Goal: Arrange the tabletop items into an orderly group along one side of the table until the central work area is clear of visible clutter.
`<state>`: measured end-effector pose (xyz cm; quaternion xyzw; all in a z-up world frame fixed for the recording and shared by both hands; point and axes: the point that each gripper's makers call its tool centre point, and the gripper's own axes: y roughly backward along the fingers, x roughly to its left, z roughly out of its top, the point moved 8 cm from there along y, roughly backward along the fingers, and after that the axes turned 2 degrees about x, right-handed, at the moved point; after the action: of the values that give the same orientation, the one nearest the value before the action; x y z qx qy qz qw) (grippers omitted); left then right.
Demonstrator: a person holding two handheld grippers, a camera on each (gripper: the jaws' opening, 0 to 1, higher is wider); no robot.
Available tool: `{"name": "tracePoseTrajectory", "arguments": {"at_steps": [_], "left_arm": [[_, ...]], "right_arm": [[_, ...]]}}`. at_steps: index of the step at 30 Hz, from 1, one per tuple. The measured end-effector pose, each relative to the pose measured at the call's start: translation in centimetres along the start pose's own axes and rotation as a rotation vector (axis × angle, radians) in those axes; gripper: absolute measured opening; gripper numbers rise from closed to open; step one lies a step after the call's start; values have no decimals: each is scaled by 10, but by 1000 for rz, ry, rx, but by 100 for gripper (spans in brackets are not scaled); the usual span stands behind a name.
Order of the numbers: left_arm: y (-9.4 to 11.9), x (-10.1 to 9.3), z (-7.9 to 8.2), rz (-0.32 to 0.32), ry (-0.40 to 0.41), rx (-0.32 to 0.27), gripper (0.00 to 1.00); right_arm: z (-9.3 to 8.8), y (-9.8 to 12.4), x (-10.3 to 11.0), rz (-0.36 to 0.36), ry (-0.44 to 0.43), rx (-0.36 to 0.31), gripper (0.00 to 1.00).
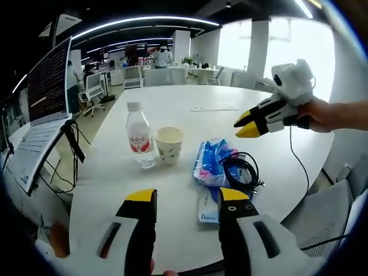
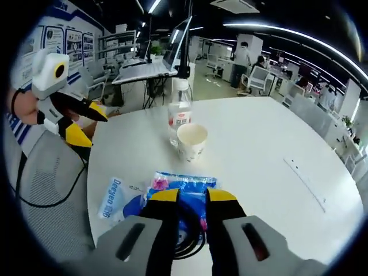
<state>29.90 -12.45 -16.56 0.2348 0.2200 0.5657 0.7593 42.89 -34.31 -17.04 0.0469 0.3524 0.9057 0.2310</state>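
On the white round table (image 1: 190,98) stand a clear water bottle (image 1: 140,141) with a red label and a paper cup (image 1: 168,144) right beside it. To their right lie a blue-pink tissue pack (image 1: 210,161), a coiled black cable (image 1: 241,169) and a small white-blue packet (image 1: 208,208). My left gripper (image 1: 187,198) is open, low over the near edge. My right gripper (image 1: 246,125), held by a hand, hovers above the cable. In the right gripper view my right gripper (image 2: 193,196) is narrowly open over the tissue pack (image 2: 184,183) and holds nothing. The left gripper (image 2: 86,123) is open at the left.
A laptop (image 1: 49,86) on a stand rises off the table's left edge. Grey mesh chairs (image 1: 328,213) (image 2: 52,190) sit close to the table. The far half of the table (image 2: 287,149) is bare apart from a thin flat strip (image 2: 305,184). Desks and people fill the background.
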Motion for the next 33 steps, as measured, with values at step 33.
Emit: {"name": "tracePoseTrajectory", "arguments": {"at_steps": [33], "left_arm": [[-8, 2, 11, -19, -17, 9, 42]], "right_arm": [[-73, 48, 0, -96, -229, 18, 15]]}}
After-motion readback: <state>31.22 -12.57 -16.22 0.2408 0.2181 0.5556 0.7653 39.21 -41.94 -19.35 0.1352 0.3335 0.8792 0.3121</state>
